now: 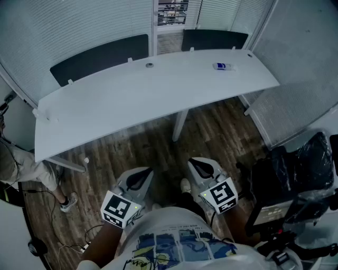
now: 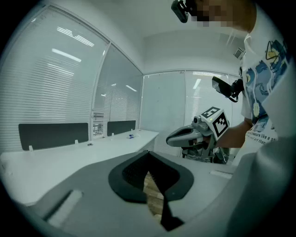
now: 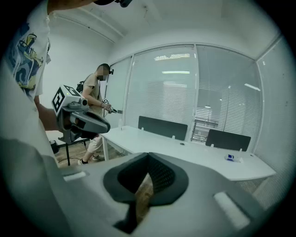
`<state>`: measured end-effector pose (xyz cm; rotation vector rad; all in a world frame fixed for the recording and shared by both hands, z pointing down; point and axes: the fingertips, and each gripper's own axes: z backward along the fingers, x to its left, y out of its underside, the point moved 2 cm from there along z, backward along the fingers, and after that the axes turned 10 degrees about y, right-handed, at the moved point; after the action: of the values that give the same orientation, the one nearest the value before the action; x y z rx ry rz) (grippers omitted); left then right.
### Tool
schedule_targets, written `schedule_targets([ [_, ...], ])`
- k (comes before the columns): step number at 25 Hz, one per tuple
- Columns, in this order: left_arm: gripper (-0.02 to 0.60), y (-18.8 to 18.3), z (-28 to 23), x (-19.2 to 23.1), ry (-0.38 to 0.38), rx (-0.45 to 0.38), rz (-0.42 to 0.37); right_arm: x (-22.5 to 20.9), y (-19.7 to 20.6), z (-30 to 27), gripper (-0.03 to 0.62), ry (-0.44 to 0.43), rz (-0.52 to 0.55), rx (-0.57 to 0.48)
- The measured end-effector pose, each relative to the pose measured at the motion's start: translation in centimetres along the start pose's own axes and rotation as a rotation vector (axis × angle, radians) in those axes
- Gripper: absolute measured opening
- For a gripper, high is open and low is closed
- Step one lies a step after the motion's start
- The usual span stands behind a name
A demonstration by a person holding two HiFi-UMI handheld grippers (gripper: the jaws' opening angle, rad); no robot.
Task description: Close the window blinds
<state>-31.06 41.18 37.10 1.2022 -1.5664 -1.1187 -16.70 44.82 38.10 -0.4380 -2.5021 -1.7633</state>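
Office, long white desk (image 1: pixel 158 100), dark divider panels (image 1: pixel 100 60), glass walls (image 3: pixel 159 69), window blinds (image 1: pixel 63 26)

A person (image 1: pixel 16 164) at the head view's left edge is cut off, only a leg and shoe showing. The blue-and-white item (image 1: pixel 223 66) on the desk (image 1: pixel 132 100) is too small to tell. Dark panels (image 1: pixel 100 58) hide the lower part of the blinds (image 1: pixel 63 31). A black-wrapped load (image 1: pixel 311 158) runs off the right edge.

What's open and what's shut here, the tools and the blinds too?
left tool, shut, nothing in it
right tool, shut, nothing in it
wide window blinds, down, slats shut
narrow blind, slats open, you can see through
small blue and white thing, lying on the white desk
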Motion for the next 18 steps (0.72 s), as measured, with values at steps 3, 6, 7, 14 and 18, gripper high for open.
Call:
schedule_targets([
  [3,0.003,0.1,0.2,-0.1,-0.006,0.005,0.006,0.1,0.3,0.0,0.003,-0.003,0.003,0.003],
  [6,0.003,0.2,0.7,-0.1,-0.015,0.008,0.003,0.5,0.3,0.0,0.003,-0.009,0.004,-0.001],
  [7,0.003,0.1,0.6,0.0,-0.018,0.007,0.004,0.4,0.2,-0.1,0.003,-0.013,0.004,-0.002],
  [14,0.003,-1.8,-6.0,1.3,-0.041,0.031,0.011,-6.5,1.1,-2.3,0.003,-0.06,0.0,0.002],
  [18,0.003,-3.4,-9.7,2.2,-0.059,0.034,0.011,-10.5,1.4,-3.5,0.006,-0.076,-0.006,-0.012],
])
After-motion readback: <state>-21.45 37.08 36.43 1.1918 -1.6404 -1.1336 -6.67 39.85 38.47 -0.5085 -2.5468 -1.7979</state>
